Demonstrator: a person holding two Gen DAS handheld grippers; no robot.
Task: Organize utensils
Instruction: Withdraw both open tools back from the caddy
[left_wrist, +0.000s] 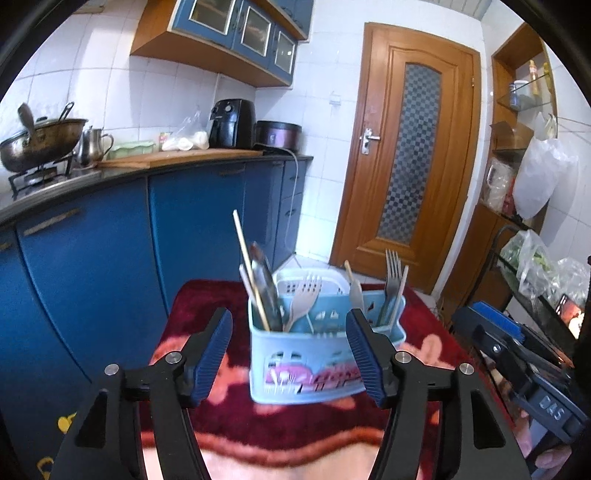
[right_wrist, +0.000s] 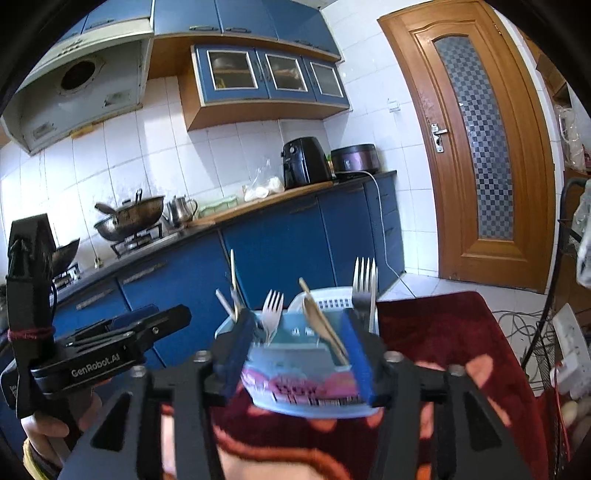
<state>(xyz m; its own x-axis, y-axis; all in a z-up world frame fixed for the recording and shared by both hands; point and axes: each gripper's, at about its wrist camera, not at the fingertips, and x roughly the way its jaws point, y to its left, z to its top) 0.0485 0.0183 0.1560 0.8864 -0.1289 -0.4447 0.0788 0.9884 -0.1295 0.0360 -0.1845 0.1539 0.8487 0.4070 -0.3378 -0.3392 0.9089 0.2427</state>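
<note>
A pale blue perforated plastic cutlery caddy (left_wrist: 314, 354) with a pink printed band on its front stands on the dark red patterned cloth (left_wrist: 207, 306). Upright inside it are a light plastic fork (left_wrist: 303, 299), a metal fork (left_wrist: 392, 280), a dark spoon (left_wrist: 264, 284) and pale chopsticks (left_wrist: 248, 266). The left gripper (left_wrist: 290, 354) hangs wide open just short of the caddy, holding nothing. The right gripper (right_wrist: 299, 354) has its blue pads on either side of the caddy; whether they touch is unclear

Dark red patterned blanket (left_wrist: 207, 314) covers table; light blue utensil caddy (left_wrist: 295, 369) stands on it
</note>
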